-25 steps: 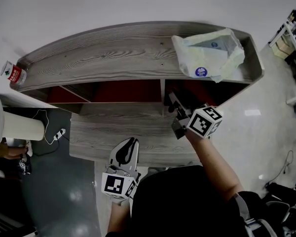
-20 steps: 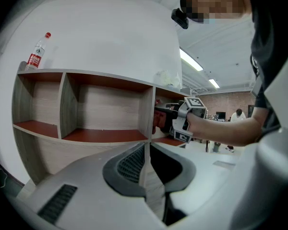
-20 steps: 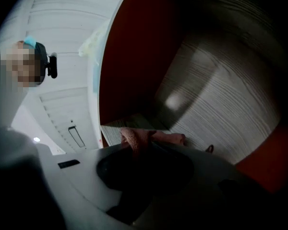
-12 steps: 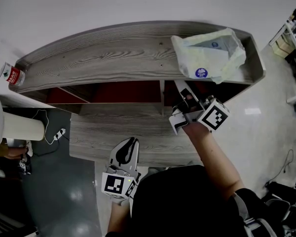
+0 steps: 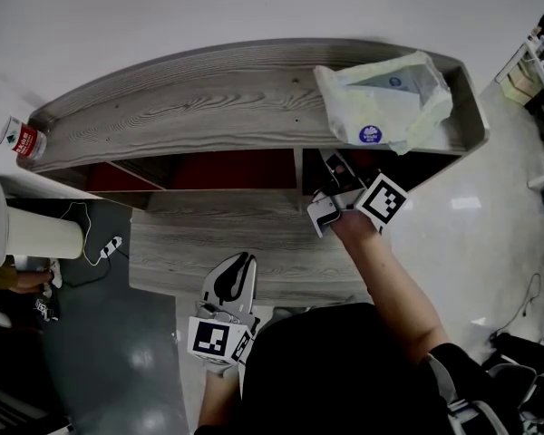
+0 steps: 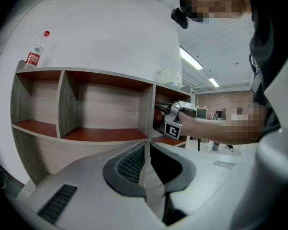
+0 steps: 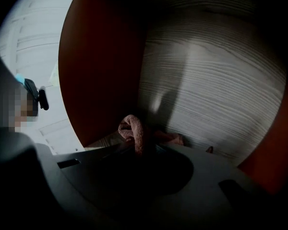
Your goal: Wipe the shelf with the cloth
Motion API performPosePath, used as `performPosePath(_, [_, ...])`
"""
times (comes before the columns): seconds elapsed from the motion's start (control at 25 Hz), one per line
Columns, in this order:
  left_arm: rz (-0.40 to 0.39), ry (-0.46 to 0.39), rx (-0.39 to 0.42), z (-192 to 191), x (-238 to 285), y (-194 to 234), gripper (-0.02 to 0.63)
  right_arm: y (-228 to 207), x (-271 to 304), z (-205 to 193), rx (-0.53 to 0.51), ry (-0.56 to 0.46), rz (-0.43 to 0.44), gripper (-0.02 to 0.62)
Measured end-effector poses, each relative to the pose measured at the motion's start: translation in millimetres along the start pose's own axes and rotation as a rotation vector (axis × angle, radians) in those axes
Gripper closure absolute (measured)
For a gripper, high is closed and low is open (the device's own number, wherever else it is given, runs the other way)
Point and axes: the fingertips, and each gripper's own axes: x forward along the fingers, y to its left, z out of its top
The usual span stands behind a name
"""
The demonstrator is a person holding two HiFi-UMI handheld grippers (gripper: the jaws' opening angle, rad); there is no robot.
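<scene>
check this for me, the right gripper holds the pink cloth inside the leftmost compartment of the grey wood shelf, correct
Wrong compartment. The right gripper holds the pink cloth inside the rightmost compartment of the grey wood shelf, not the leftmost; the left gripper view shows it there.

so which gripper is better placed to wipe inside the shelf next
Right. The right gripper is shut on the cloth and reaches into the right compartment of the shelf. The left gripper is shut, empty, and sits back in front of the shelf.
</scene>
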Motion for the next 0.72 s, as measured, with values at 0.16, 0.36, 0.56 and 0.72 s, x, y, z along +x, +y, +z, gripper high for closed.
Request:
performPosePath(0.16, [-0.001,0.001,-0.001,-1,-1,0,0.563,-25,-12,-18,0.029,0.027,-0.076,0.548])
performPosePath(0.36, [-0.012,0.001,-0.002,-3,-1,-4,0.563,-45,-37,-44,0.084,0.043,-0.159,0.548])
performPosePath(0.56, [-0.023,0.0,-0.004,-4,0,-7,0.563,-51,-59,-65,0.131,0.065,-0.197,0.548])
performPosePath(0.72, [-0.039,0.001,-0.003,-5,2,-11,0.563,-55,-73,-76,0.152,0.071,-0.212,0.548])
